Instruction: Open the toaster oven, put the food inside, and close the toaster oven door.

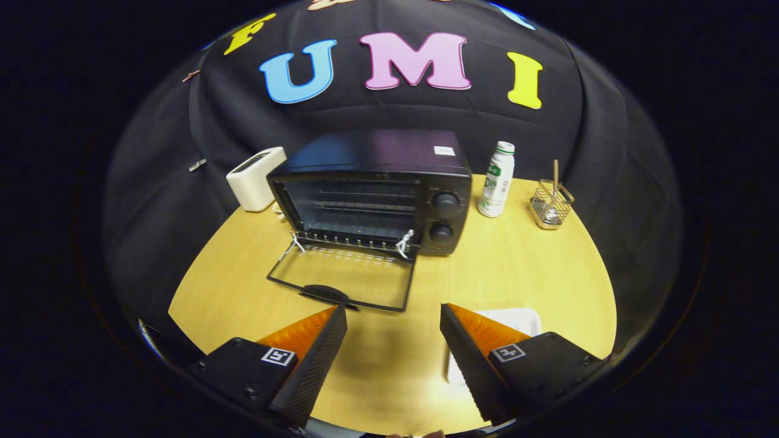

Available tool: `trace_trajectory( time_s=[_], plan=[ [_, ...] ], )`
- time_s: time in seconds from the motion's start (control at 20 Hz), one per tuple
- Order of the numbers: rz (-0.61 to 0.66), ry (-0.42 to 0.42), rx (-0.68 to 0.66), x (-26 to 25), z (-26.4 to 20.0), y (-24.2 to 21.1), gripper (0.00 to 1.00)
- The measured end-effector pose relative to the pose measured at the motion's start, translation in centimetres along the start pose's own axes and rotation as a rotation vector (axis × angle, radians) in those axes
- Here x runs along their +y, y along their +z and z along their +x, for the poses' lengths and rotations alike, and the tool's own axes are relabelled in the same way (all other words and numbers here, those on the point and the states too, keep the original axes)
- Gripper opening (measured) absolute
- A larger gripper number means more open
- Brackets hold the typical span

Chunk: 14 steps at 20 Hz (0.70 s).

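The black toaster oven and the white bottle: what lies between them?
In the gripper view, only bare wooden table lies between black toaster oven and white bottle.

I can read very little from here. The bottle [498,179] beside the toaster oven [374,191] carries a green label, its print too small for me to read. A small white sticker [444,150] sits on the oven's top, illegible. I see square black-and-white markers on the gripper [392,316] fingers, spread apart, holding nothing
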<state>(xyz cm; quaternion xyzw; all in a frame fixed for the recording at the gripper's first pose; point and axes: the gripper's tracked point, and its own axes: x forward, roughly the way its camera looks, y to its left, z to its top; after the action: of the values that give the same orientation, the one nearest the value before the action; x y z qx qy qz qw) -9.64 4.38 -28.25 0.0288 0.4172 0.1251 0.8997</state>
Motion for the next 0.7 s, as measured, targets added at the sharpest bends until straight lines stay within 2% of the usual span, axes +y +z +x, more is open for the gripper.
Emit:
trace_trajectory(
  time_s=[0.25,0.55,0.7],
  plan=[
    [-0.022,0.002,0.158,-8.1,-0.9,-2.0,1.00],
    [0.091,-0.002,0.377,-16.2,1.0,-6.2,0.99],
    [0.133,-0.007,0.471,-18.5,2.8,-8.7,0.99]
  ],
)
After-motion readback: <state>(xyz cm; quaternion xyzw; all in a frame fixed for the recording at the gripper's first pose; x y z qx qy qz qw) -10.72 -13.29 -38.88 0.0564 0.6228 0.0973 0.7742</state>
